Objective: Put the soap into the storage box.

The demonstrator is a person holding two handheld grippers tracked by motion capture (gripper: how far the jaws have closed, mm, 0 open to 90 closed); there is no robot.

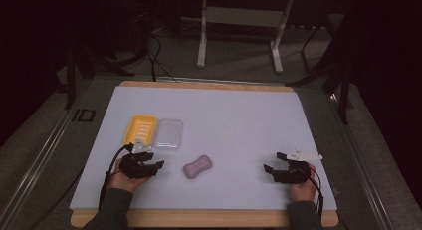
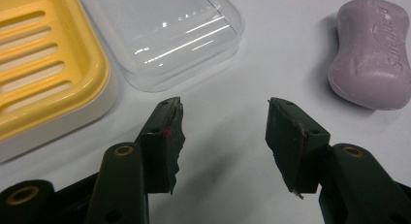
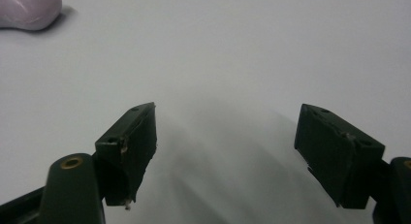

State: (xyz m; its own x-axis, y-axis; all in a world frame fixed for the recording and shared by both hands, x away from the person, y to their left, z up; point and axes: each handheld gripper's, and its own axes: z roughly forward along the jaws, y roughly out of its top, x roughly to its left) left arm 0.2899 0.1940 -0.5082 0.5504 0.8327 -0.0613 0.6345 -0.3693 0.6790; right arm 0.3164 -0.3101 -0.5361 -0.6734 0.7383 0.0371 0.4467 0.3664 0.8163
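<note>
Soap [image 1: 198, 166] lies on the table [image 1: 239, 115] between 2 grippers, nearer the left gripper [image 1: 154, 166]; right gripper [image 1: 273, 162] well apart. Both jaws apart, holding nothing.

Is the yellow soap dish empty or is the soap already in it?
Empty. The yellow soap dish shows only its bare slotted tray, and the purple soap bar lies on the table apart from it, beyond the clear lid.

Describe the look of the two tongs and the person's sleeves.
The left tongs and the right tongs are black, each with two blocky jaws faced with worn pads and brass-coloured pivot rivets. Black cables trail from both. Each carries a pale three-cornered plate on top. The sleeves are dark grey.
</note>
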